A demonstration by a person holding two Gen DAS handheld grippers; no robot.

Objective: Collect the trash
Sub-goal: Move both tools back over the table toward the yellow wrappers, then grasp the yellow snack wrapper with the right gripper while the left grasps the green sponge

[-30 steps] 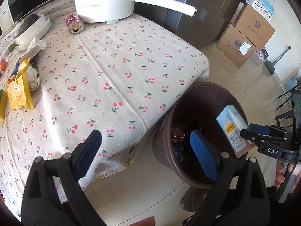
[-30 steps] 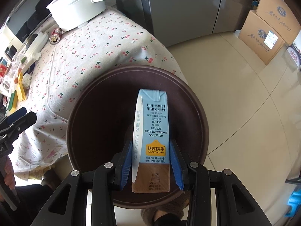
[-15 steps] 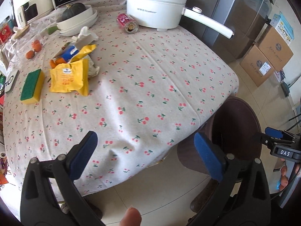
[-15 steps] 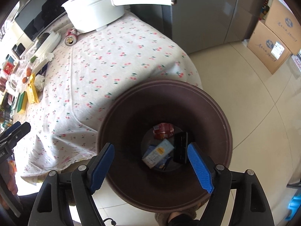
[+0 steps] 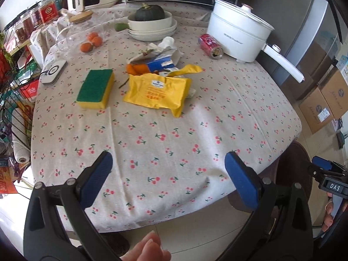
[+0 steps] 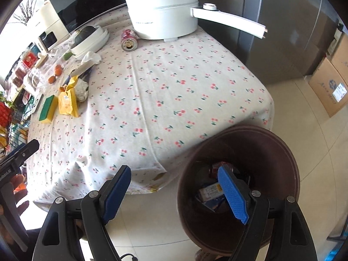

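Observation:
A brown trash bin (image 6: 271, 143) stands on the floor at the table's near right corner; a milk carton (image 6: 209, 192) and other trash lie inside. On the cherry tablecloth (image 5: 165, 134) lie a yellow wrapper (image 5: 156, 91), a torn blue-and-white carton (image 5: 161, 62), a crumpled tissue (image 5: 167, 42) and a red can (image 5: 210, 46). My left gripper (image 5: 166, 179) is open and empty over the table's front edge. My right gripper (image 6: 174, 192) is open and empty, above the bin's left rim.
A white electric pot (image 5: 239, 37) with a long handle stands at the back right. A green-yellow sponge (image 5: 95, 88), oranges (image 5: 91, 42), stacked bowls with a squash (image 5: 152, 22), jars and a wire rack (image 5: 10, 100) are to the left. Cardboard boxes (image 6: 332, 82) sit on the floor.
My right gripper opened and the milk carton fell into the bin; the gripper then drew back toward the table. My left gripper swung from the bin toward the table's trash.

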